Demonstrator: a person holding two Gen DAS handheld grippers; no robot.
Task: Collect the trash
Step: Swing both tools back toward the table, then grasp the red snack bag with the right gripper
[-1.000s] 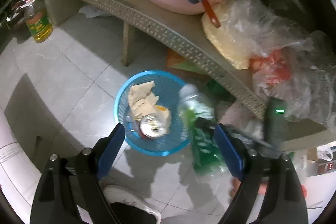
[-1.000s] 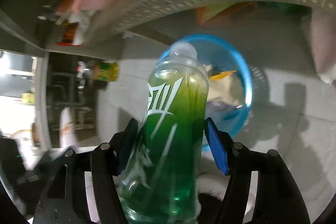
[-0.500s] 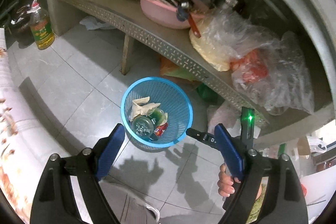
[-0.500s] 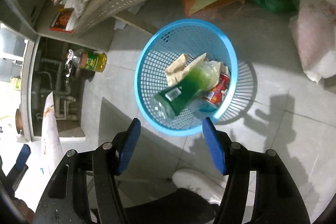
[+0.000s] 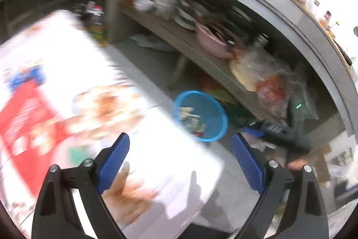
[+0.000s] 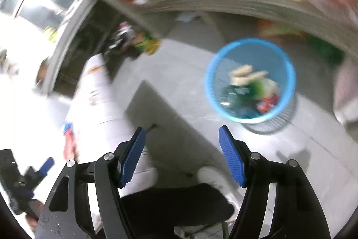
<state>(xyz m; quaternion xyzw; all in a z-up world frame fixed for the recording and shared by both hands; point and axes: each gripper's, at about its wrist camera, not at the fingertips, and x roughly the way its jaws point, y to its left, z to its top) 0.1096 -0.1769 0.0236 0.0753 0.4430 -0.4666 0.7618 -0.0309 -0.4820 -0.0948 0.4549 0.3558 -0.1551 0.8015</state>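
Note:
The blue mesh basket [image 6: 248, 120] stands on the grey tiled floor under the shelf. Inside it lie a green drink bottle [image 6: 243, 92], crumpled paper [image 6: 242, 72] and a red can [image 6: 266, 102]. My right gripper [image 6: 182, 149] hovers above the floor, left of the basket. Its jaws are opening and nothing is between them. My left gripper [image 5: 180, 160] is open and empty, over the edge of a white printed tabletop [image 5: 67, 104], with the basket [image 5: 209, 139] further ahead. Both views are motion-blurred.
A long shelf [image 5: 201, 53] carries a pink basin [image 5: 212, 41], dishes and plastic bags [image 5: 268, 82]. An oil bottle [image 6: 145, 41] stands on the floor at the back. A person's dark trouser leg [image 6: 179, 201] and white shoe [image 6: 210, 174] are below my right gripper.
The green bottle left my right gripper and now lies in the basket. Both grippers rose and drew back from the basket. The left view swung over the white tabletop.

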